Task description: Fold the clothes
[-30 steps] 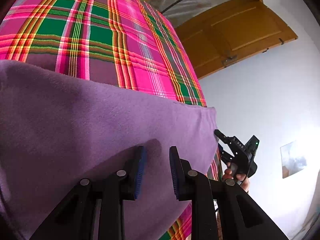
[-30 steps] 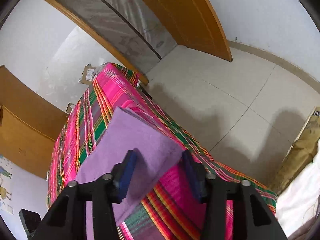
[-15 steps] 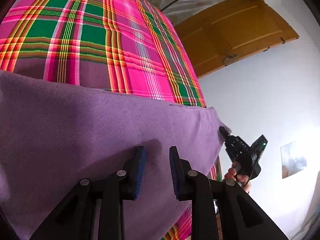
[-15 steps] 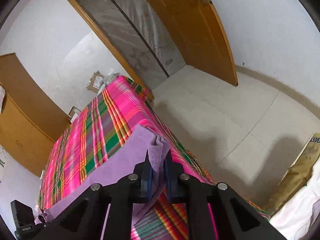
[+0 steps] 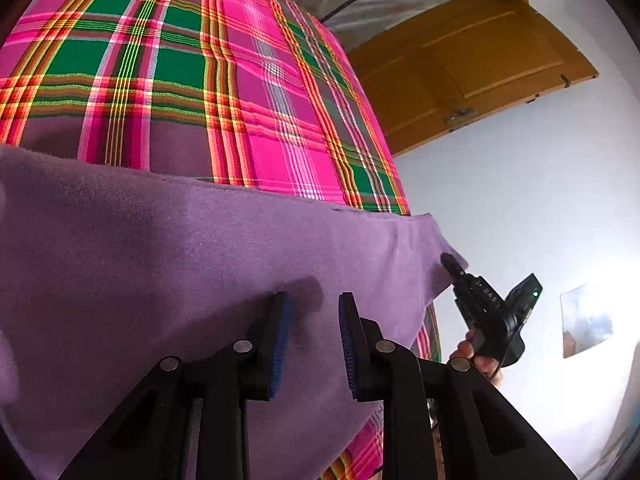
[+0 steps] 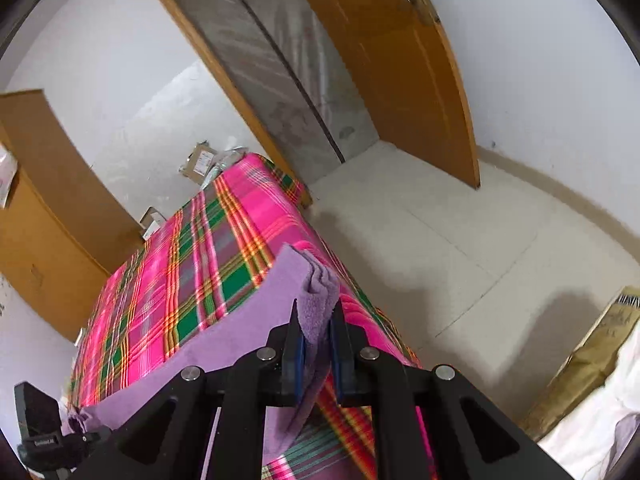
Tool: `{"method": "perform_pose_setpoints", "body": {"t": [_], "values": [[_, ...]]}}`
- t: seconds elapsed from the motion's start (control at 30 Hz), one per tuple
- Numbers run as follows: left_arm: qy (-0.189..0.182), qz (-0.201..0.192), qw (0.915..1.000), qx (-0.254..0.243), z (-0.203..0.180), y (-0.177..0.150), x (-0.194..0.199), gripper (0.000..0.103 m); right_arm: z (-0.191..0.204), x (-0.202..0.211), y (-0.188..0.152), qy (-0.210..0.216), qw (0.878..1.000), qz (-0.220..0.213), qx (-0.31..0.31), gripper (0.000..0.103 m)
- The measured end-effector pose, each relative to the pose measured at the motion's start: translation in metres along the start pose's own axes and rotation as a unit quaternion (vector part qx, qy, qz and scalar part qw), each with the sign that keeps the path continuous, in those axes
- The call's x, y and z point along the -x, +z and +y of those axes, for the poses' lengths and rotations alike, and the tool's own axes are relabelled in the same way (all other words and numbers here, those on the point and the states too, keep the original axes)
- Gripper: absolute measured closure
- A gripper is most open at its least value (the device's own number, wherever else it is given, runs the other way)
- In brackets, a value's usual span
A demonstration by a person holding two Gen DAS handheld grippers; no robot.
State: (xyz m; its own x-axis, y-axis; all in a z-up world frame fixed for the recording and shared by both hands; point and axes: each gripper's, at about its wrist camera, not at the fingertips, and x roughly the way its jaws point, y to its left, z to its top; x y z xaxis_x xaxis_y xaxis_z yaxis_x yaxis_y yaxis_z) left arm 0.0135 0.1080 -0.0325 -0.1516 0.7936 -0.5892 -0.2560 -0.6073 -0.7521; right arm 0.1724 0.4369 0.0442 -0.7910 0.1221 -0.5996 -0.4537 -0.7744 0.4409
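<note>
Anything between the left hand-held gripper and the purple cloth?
Nothing visible. The left hand-held gripper is open right over the purple cloth. The right hand-held gripper already pinches its corner.

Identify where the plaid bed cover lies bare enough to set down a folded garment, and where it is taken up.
Bare: the plaid cover from the purple cloth's far edge to the boxes by the wall. Crowded: the near end, where the cloth lies and the right gripper pinches its corner.
</note>
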Motion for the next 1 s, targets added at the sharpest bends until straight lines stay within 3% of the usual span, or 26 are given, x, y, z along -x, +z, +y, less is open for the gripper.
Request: {"method": "perform_pose_setpoints", "body": {"t": [0.33,0.63,1.0], "values": [[-0.004,0.003,1.0,0.002,0.001,-0.002,-0.002,0.079,0.051,0.022,-0.004,0.034,0.995,-0.029,0.089,0.092],[-0.012,0.004,0.9999,0.004,0.005,-0.003,-0.001,0.079,0.107,0.049,-0.018,0.071,0.98,-0.057,0.177,0.092],[-0.023,0.007,0.9997,0.007,0.009,-0.007,0.003,0.079,0.164,0.08,-0.033,0.129,0.961,-0.074,0.233,0.092]]}}
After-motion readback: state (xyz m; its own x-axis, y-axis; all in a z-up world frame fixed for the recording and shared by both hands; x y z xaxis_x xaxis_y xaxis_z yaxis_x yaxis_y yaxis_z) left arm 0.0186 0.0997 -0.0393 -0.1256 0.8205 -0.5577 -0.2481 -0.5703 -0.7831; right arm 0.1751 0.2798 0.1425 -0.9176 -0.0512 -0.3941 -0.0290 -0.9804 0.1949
